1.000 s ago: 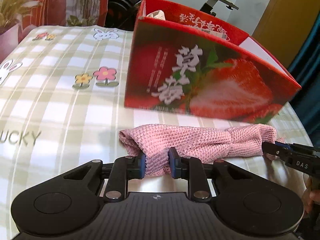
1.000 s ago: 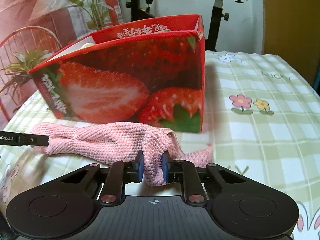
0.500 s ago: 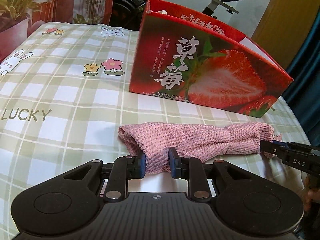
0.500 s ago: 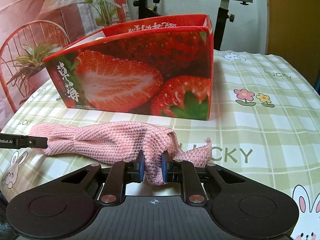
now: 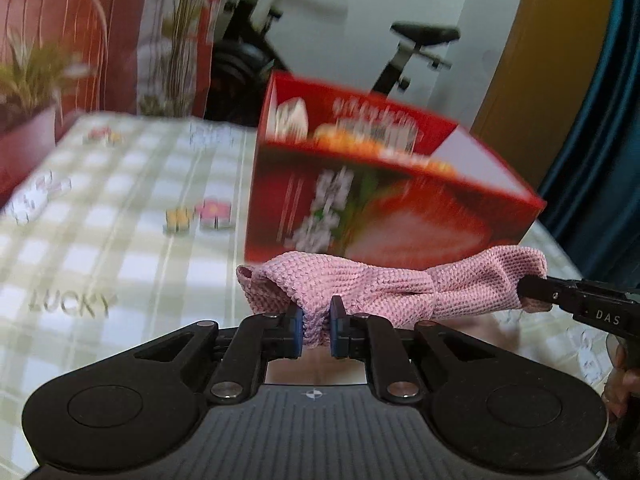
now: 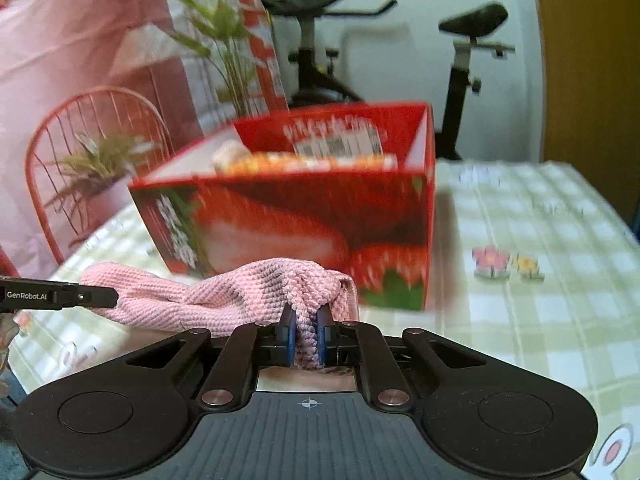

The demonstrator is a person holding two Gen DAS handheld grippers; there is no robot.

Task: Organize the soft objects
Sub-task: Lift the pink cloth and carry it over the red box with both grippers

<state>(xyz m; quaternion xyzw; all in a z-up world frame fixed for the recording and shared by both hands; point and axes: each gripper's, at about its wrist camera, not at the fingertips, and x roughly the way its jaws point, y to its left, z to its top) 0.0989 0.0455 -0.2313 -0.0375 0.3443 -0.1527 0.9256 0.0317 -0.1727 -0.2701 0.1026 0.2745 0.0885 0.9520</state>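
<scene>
Pink cloth (image 5: 372,284) now lifted before the strawberry box (image 5: 384,200), pinched endwise by left tool (image 5: 315,330) and right tool (image 6: 306,338); sagging middle may snag the box's near wall.

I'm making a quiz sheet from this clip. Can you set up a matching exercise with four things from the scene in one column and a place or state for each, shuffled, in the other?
Things:
1. pink cloth
2. strawberry box
3. left gripper
4. exercise bike

Places or states:
A. stands on the floor behind the table
B. sits open-topped on the checked tablecloth
C. stretched between two grippers
D. shut on one end of the cloth

Pairs: 1-C, 2-B, 3-D, 4-A. The right gripper is clamped on the cloth's other end.
</scene>
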